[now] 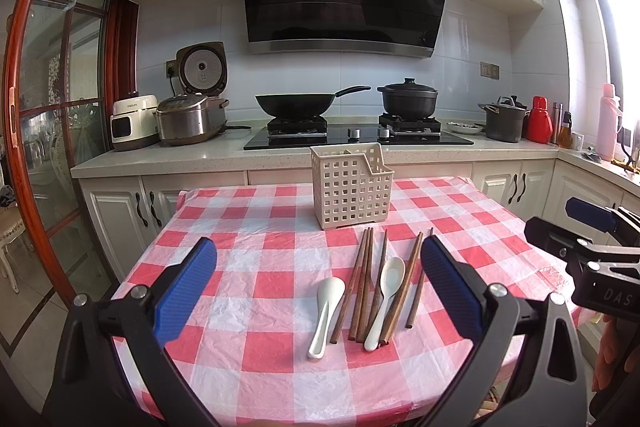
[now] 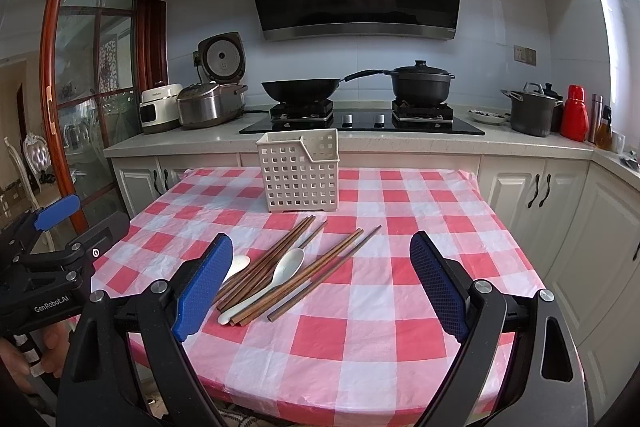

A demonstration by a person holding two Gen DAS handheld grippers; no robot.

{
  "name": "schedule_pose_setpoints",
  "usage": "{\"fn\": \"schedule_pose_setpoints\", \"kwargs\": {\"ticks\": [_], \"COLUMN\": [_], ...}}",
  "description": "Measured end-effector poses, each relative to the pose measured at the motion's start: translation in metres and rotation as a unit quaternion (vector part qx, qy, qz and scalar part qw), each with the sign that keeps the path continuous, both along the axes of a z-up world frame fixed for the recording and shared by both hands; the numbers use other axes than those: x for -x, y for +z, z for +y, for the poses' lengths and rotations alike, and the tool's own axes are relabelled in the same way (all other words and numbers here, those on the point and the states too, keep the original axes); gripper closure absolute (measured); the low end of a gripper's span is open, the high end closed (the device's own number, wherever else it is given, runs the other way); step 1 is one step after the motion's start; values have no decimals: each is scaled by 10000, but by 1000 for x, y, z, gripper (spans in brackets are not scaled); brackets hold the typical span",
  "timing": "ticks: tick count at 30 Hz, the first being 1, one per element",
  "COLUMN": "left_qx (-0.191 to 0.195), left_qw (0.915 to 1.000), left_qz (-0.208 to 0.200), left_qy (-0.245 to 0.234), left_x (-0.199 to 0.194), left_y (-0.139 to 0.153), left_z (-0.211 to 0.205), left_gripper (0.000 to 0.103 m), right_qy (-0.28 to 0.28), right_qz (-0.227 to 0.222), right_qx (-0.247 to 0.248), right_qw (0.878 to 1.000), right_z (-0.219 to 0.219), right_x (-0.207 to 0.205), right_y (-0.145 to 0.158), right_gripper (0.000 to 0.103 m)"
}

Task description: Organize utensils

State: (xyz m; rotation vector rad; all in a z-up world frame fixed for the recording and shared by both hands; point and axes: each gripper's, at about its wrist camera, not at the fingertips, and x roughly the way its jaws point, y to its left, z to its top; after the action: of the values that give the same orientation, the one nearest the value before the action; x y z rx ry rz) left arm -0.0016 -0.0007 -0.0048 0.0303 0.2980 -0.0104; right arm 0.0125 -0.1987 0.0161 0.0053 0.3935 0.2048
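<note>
the left tool, two black arms with blue ribbed pads, hangs above the near half of the table with its jaws spread wide and nothing between them. the right tool, built the same, is likewise spread wide and empty, poised over the near edge. each tool shows at the side of the other's view, so the two sit side by side, both aimed forward at the work. this looks like a ready stance, with no grasp begun.

just ahead of the pads lie the utensils, on the red-and-white checked plastic cloth covering the table. a loose bundle of dark brown wooden chopsticks lies with its far tips toward the holder and fans out a little. one white ceramic soup spoon lies at the left edge of the bundle, and a second white ceramic soup spoon rests across the middle sticks, bowl toward the holder. laid lengthwise this way, the pieces probably suit a pinch across their shafts.

beyond them stands the cream plastic lattice utensil holder, upright near the far edge, empty as far as i can tell, with a smaller front compartment. nothing is sorted yet. the spoon lying on the sticks may slide if the sticks are lifted first.

behind the table run a stone kitchen counter, a black wok and a black lidded pot.
</note>
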Motion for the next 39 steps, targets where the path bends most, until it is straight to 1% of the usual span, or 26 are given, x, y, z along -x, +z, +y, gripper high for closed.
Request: {"fn": "schedule_pose_setpoints", "kwargs": {"ticks": [20, 23, 32, 39], "left_qx": [2, 23, 35, -2], "left_qw": [10000, 10000, 9996, 9983], "left_qz": [12, 40, 271, 574], "left_qy": [10, 12, 58, 128], "left_x": [1, 2, -6, -26], "left_y": [-2, -9, -15, -25], "left_z": [1, 3, 7, 15], "left_gripper": [4, 4, 5, 5], "right_qy": [-2, -3, -13, -88], "right_qz": [69, 116, 337, 674], "right_qx": [-47, -70, -50, -103], "right_qw": [10000, 9999, 9994, 9976], "right_z": [-2, -2, 1, -1], "right_x": [-3, -5, -17, -39], "right_y": [-3, -5, -13, -28], "right_gripper": [18, 18, 18, 18]}}
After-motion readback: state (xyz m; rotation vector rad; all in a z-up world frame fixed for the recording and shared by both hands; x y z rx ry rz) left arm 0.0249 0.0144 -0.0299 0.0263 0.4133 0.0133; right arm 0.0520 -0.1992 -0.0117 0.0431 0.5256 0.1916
